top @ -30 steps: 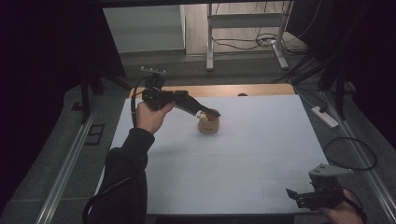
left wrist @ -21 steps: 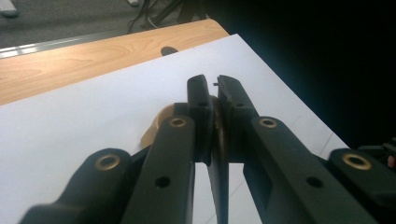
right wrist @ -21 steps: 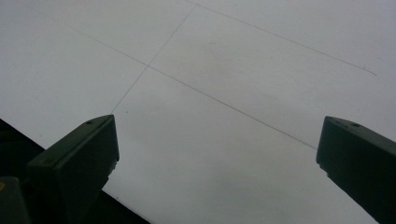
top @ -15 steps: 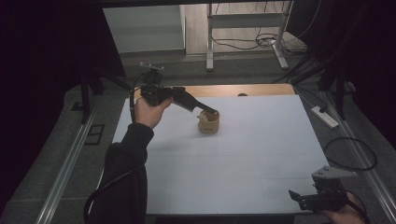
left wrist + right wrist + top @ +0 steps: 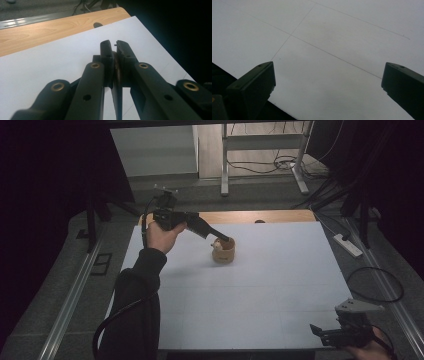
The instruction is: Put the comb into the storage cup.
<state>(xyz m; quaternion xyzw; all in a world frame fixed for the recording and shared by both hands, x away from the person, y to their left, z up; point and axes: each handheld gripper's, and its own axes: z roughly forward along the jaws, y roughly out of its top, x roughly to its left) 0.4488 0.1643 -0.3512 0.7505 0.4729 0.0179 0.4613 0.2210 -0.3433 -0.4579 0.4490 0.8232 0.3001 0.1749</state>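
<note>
At the left of the high view, the left gripper [image 5: 222, 240] reaches out from the person's raised hand [image 5: 162, 236] toward a small wooden cup [image 5: 223, 251] that stands on the white table [image 5: 250, 290], towards its far side. Its tips sit at the cup's near rim. The left gripper view shows the jaws clenched on a thin brownish edge between the pads [image 5: 108, 53]; by the high view this is most likely the cup's wall. A pale thing lies inside the cup, too small to tell.

So the grasp looks made, and the cup not yet lifted: it seems to rest on the table. Carrying or setting it elsewhere is left.

At the right, the right gripper [image 5: 332, 336] hangs at the table's near edge, well apart from the cup, its jaws spread wide with nothing between them.
</note>
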